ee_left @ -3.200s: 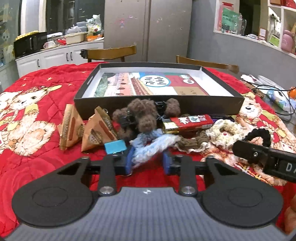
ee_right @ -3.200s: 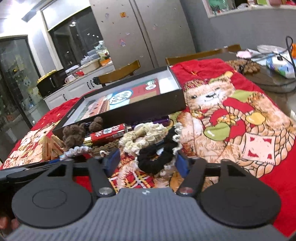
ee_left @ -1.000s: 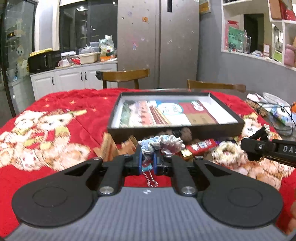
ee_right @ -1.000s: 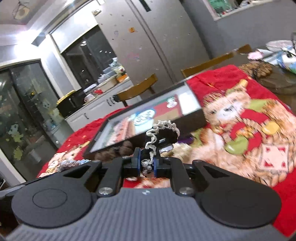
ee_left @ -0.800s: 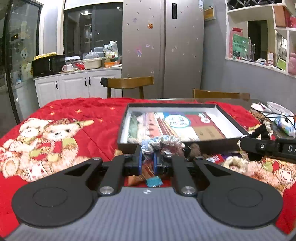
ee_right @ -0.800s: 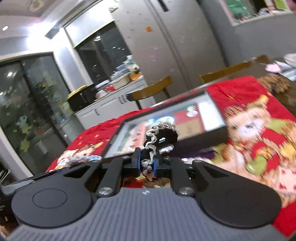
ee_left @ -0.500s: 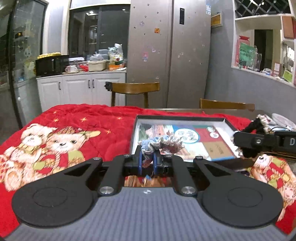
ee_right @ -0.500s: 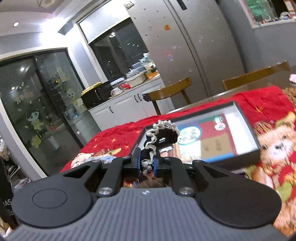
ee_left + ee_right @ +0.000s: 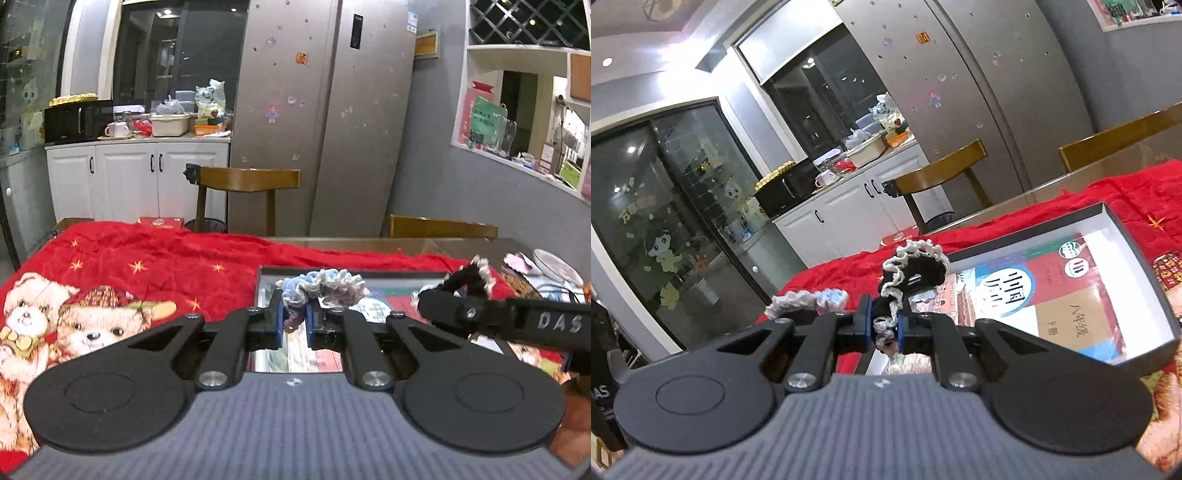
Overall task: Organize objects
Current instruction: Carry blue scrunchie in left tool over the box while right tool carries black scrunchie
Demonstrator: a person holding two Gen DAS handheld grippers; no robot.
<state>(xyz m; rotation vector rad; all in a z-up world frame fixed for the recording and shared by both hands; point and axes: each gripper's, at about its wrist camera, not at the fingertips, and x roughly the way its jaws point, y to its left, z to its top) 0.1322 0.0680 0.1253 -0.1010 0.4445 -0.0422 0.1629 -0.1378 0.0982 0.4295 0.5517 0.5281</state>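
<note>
Red bear blanket (image 9: 155, 266) lies under both tongs: left gripper (image 9: 294, 322) pinches a blue scrunchie (image 9: 317, 282), right gripper (image 9: 885, 325) pinches a black scrunchie (image 9: 916, 273), above the box (image 9: 1137, 254).

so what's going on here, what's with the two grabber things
A person is tidying hair scrunchies into a box. The left gripper is shut on a blue and white scrunchie, and the right gripper is shut on a black scrunchie with white trim. Both are held up over the open black box on the red blanket; neither is released yet.
</note>
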